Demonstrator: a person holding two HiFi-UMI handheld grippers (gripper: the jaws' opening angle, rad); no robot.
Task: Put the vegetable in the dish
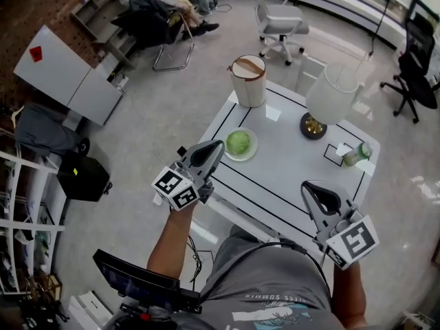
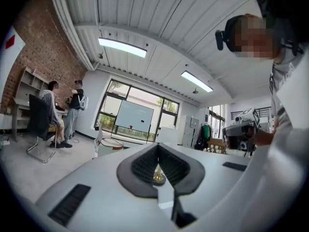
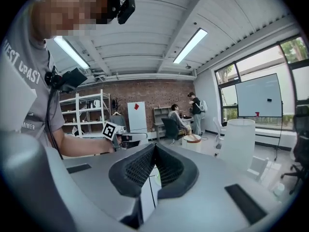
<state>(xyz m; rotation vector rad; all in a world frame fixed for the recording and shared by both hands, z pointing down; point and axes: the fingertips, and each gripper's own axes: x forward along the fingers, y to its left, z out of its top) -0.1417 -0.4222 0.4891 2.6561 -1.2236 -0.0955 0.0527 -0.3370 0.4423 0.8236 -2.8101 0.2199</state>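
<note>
The left tongs (image 2: 158,151) fill the lower middle, their dark ribbed pads (image 2: 142,166) closed together on nothing, with only a glint of brass (image 2: 158,178) showing through the slit. Beyond their tips, to the left, stands a white round container (image 2: 110,143) with a wooden lid, in front of the big windows (image 2: 137,115). At the far left, by the brick wall (image 2: 43,57), a seated person (image 2: 50,115) sits on a chair while a standing person (image 2: 75,108) is just beside.

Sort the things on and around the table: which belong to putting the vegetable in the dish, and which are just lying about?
Job: green cabbage, already lying in the dish; left gripper and right gripper, both shut and empty.
Lying about: table lamp, green bottle, white tub with wooden lid.
</note>
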